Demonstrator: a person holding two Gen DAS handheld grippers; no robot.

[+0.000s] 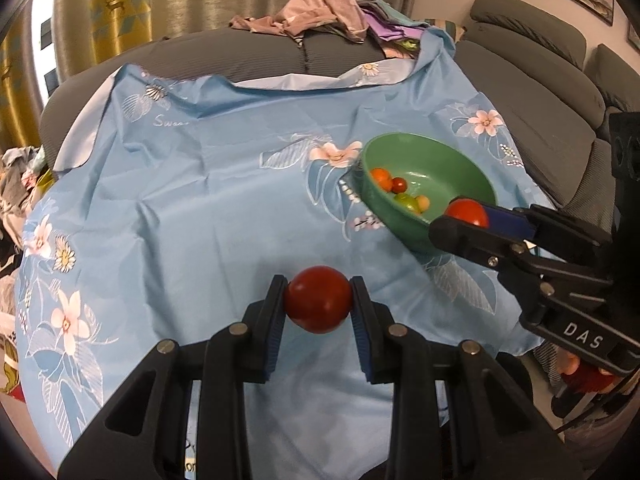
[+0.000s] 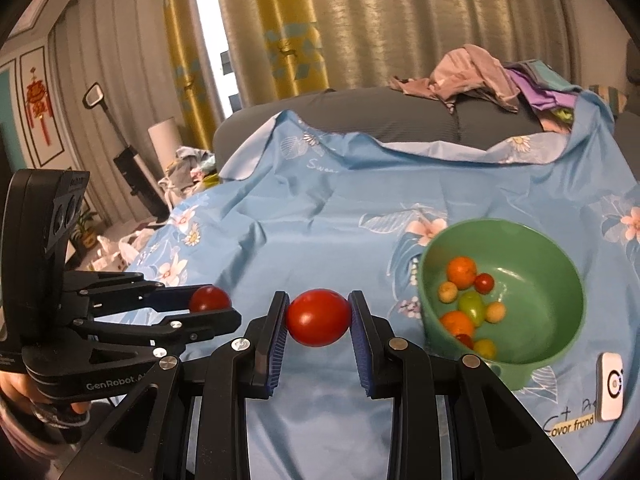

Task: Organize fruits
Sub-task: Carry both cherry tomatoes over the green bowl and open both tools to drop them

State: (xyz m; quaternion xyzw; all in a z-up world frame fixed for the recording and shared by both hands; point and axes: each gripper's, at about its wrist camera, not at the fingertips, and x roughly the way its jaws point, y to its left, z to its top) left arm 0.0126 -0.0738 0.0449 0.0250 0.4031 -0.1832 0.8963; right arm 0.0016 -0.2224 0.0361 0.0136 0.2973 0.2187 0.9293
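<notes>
My left gripper [image 1: 318, 300] is shut on a dark red tomato [image 1: 318, 298] held above the blue floral cloth [image 1: 200, 184]. It also shows in the right wrist view [image 2: 212, 304], at the left. My right gripper [image 2: 318, 314] is shut on a brighter red tomato [image 2: 318, 317]; in the left wrist view this gripper [image 1: 468, 220] hangs by the near rim of the green bowl [image 1: 460, 160]. The bowl [image 2: 552, 256] lies to the right of both grippers and holds several small fruits: orange, red, green and yellow.
A grey sofa [image 1: 260, 56] lies under the cloth, with a pile of clothes [image 1: 320, 12] at its back. A small white device [image 2: 610, 386] lies on the cloth near the bowl. Curtains [image 2: 360, 20] hang behind. More clothes [image 2: 192, 168] lie on the left.
</notes>
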